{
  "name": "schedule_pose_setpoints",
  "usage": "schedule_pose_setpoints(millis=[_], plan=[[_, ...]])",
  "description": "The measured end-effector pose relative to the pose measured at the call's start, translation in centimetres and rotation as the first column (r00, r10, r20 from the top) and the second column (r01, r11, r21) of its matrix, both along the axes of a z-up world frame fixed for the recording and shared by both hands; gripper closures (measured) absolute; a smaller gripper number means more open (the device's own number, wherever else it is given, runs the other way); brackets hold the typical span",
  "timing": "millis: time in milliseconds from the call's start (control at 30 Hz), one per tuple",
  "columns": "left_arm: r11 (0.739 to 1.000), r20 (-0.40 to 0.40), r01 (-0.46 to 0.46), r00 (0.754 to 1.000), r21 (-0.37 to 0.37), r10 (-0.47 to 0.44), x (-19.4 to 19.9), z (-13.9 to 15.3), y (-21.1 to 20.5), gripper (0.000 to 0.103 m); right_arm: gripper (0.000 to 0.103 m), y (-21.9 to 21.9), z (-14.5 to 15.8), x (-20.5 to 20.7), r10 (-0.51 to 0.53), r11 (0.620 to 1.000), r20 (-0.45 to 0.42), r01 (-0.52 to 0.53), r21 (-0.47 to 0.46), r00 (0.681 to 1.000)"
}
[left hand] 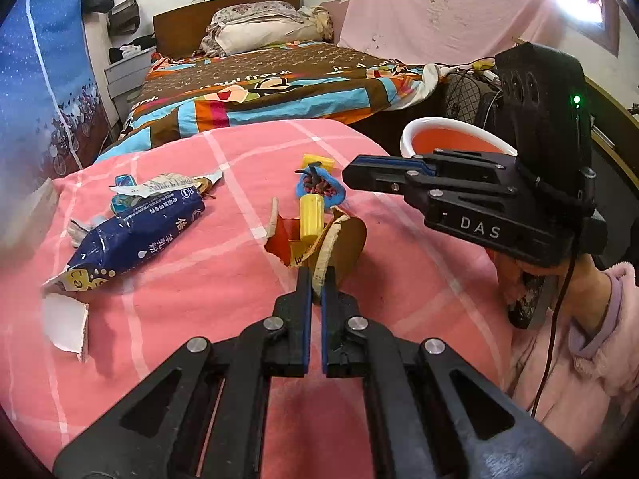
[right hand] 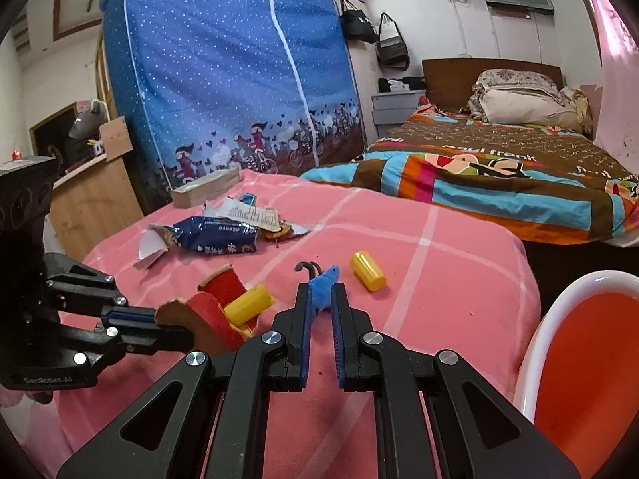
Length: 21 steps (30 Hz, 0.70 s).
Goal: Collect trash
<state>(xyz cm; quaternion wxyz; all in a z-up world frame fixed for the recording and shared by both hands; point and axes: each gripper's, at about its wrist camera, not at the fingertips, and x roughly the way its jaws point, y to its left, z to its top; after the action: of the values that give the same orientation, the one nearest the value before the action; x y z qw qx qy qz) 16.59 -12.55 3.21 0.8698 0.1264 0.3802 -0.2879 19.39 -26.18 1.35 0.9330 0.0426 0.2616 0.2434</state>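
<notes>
On the pink checked blanket [right hand: 399,219] lies a dark blue foil bag [left hand: 131,235]. The left claw [left hand: 316,279] pinches a torn red-and-brown cardboard piece [left hand: 347,235] — the right claw [right hand: 321,299] grips a small blue rubber scrap [right hand: 324,279], beside the white-rimmed orange basin [right hand: 591,359].

Black grippers w/ blue-edged fingers [left hand: 304,299], silver screws, fuzzy pink sleeve [left hand: 579,359]
</notes>
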Motion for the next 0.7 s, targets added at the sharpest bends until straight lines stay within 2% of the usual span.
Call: schedule_pose_setpoints(millis=[100,433,533,633,700], plan=[[1.0,0.002,0.01,1.0,0.012,-0.01,-0.1,0.0,-0.2,0.096,0.094,0.1,0.3,0.0,0.039,0.998,0.011,-0.039,0.047,0.999],[0.999,0.006,0.017,1.0,0.035,-0.017,-0.2,-0.3,0.2,0.096,0.094,1.6,0.1,1.0,0.116,0.991,-0.033,-0.113,0.068,0.993],[0.999,0.019,0.023,1.0,0.036,-0.024,-0.4,-0.3,0.2,0.096,0.094,1.9,-0.2,1.2,0.122,0.991,-0.053,-0.119,0.054,0.991],[1.0,0.018,0.014,1.0,0.016,-0.014,-0.3,-0.1,0.6,0.096,0.094,2.4,-0.8,1.4,0.105,0.994,-0.08,-0.107,-0.01,0.991],[1.0,0.013,0.016,1.0,0.017,-0.016,-0.2,-0.2,0.8,0.096,0.094,2.2,-0.8,1.3,0.096,0.995,-0.074,-0.097,-0.009,0.993]])
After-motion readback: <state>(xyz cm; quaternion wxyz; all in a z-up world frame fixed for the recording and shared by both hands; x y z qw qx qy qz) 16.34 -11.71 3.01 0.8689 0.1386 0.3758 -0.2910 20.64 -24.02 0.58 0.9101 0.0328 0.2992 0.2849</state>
